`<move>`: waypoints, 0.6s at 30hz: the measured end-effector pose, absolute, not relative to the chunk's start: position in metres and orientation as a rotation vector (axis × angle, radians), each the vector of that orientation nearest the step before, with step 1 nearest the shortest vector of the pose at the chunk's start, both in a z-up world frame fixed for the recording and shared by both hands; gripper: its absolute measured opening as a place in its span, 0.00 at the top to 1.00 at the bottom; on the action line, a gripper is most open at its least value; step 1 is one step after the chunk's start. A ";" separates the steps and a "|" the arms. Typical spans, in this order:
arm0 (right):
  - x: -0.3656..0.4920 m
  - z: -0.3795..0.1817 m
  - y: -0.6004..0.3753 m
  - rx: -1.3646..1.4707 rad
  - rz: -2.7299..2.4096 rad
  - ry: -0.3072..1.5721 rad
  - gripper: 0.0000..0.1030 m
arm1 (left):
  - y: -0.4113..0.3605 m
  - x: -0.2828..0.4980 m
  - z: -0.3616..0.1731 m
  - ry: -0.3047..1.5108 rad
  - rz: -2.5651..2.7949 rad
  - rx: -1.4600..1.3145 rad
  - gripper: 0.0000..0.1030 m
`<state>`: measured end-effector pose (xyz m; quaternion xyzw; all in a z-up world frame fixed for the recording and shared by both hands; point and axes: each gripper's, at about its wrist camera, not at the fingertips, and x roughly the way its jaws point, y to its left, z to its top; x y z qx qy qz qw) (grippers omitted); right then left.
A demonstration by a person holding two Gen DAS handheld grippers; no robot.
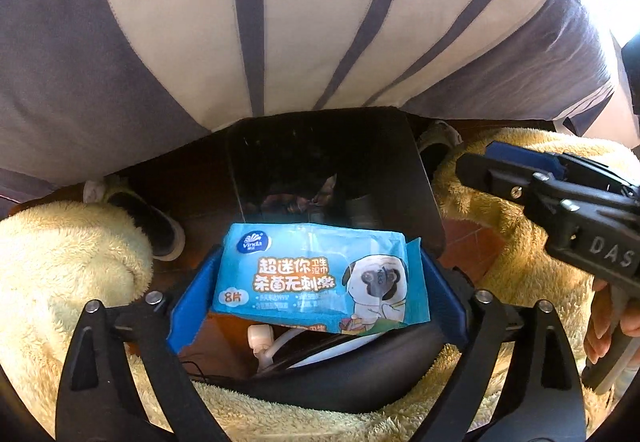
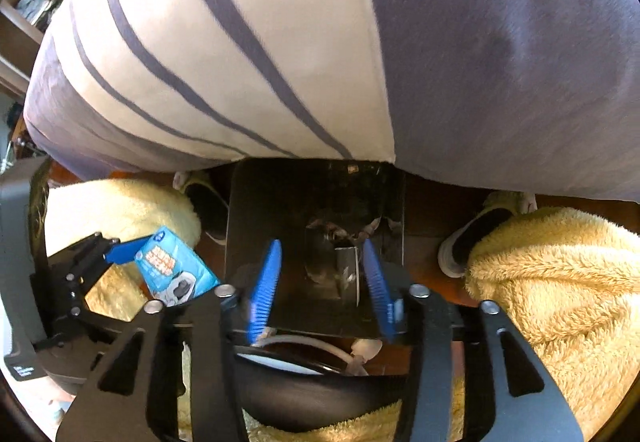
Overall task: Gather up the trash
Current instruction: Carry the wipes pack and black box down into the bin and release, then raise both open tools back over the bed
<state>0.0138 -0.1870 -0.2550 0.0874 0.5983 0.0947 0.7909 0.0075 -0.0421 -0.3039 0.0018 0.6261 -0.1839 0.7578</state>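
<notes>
- L gripper [image 1: 316,282] nearest cam: blue fingers [image 1: 192,302] clamped on both short ends of wet wipes pack [image 1: 320,274], pack held flat, label up.
- Pack = light blue, Vinda logo, cartoon dog, "8" pcs mark; also seen in R wrist view [image 2: 172,268], tilted, pinched in L gripper [image 2: 120,254].
- Pack sits above near rim of black trash bin [image 1: 416,177]; bin on dark floor between person's legs.
- Inside bin [image 2: 248,209]: dark, some crumpled wrappers + a can-like item, hard to tell.
- R gripper [image 2: 324,282]: blue fingers [image 2: 264,282] apart, nothing between, aimed over bin mouth.
- R gripper in L view [image 1: 520,177] at right edge, side-on, jaw gap not clear from there.
- Fuzzy yellow robe [image 2: 560,282] both sides; slippers [image 2: 472,242] on feet beside bin.
- Striped grey/cream shirt [image 1: 280,21] fills top of both views.
</notes>
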 end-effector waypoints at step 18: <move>0.006 -0.136 -0.237 0.255 0.103 0.941 0.07 | -0.027 -0.002 -0.187 1.072 -0.409 -0.015 0.08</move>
